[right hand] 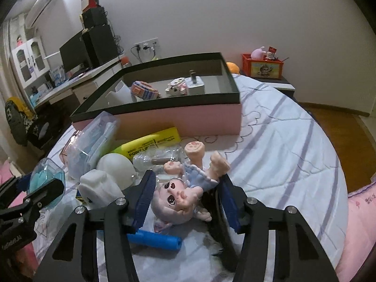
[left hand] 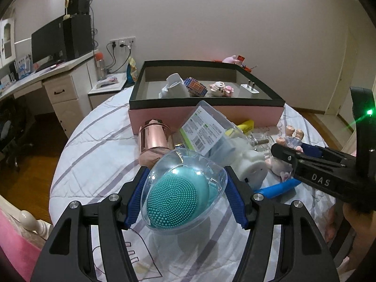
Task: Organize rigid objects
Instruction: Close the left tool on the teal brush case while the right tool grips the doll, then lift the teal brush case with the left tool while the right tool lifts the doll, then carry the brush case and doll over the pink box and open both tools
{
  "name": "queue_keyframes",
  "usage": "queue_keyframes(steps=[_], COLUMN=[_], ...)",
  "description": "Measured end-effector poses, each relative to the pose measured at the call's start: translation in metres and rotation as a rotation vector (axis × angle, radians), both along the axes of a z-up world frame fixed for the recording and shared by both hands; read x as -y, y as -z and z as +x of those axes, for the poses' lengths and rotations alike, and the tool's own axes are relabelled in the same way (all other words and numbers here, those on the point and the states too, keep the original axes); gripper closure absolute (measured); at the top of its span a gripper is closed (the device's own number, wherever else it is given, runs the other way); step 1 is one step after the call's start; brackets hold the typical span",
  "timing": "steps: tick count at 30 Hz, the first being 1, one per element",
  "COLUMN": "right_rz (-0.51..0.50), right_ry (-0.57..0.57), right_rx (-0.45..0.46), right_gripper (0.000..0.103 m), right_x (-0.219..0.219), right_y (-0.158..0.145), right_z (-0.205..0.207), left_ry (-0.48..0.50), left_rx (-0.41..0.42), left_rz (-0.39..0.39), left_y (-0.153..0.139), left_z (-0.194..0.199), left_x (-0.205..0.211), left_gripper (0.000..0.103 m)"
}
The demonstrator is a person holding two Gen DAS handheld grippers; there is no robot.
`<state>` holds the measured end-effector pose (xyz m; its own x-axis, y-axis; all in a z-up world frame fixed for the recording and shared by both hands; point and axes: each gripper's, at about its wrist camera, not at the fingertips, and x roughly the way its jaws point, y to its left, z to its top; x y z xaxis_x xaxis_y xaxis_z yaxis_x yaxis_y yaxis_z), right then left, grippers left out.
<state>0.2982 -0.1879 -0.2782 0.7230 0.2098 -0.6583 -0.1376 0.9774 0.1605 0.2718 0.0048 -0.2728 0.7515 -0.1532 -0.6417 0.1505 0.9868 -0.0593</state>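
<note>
My left gripper [left hand: 185,172] is shut on a clear plastic case holding a teal silicone brush [left hand: 175,197], just above the bed's quilt. My right gripper [right hand: 188,175] is shut on a small doll [right hand: 175,197] in a blue dress, which lies head toward the camera with its legs up. In the left wrist view the doll [left hand: 290,141] shows at the right, beside a finger of the right gripper. The pink box with a dark rim [left hand: 206,104] [right hand: 164,105] stands behind the pile. It holds a white item, a cube puzzle [left hand: 196,87], a pink block figure and a white plug [right hand: 195,85].
Loose on the quilt in front of the box lie a rose-gold canister [left hand: 154,138], a clear labelled pack [left hand: 204,131], a yellow tube [right hand: 152,144], a clear bottle [right hand: 159,158], white objects [right hand: 98,188] and a blue tube [right hand: 155,237]. A desk stands left; an orange crate [right hand: 263,67] is at the back right.
</note>
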Motion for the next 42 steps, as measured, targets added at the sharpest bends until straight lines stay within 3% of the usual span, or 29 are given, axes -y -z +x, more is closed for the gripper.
queue_keyframes(steps=[7, 8, 15, 27, 37, 42], right_rz=[-0.050, -0.055, -0.056, -0.063, -0.070, -0.072], right_ry=[-0.026, -0.029, -0.048, -0.038, -0.045, -0.061], right_rx=[-0.006, -0.003, 0.047, 0.209, 0.425, 0.460], right_gripper=[0.054, 0.061, 0.062, 0.062, 0.062, 0.062], right_x=[-0.013, -0.014, -0.013, -0.010, -0.021, -0.028], right_y=[0.001, 0.000, -0.008, -0.058, -0.121, -0.135], right_z=[0.007, 0.007, -0.010, -0.049, -0.087, -0.093], left_ry=[0.003, 0.001, -0.011, -0.035, -0.046, -0.040], left_rx=[-0.012, -0.011, 0.030, 0.160, 0.317, 0.369], left_rz=[-0.013, -0.015, -0.030, -0.001, 0.010, 0.026], left_y=[0.002, 0.002, -0.012, -0.059, -0.109, -0.123], left_z=[0.005, 0.005, -0.003, -0.021, -0.044, -0.054], left_x=[-0.003, -0.004, -0.008, 0.004, 0.013, 0.016], left_gripper=[0.039, 0.039, 0.039, 0.039, 0.039, 0.039])
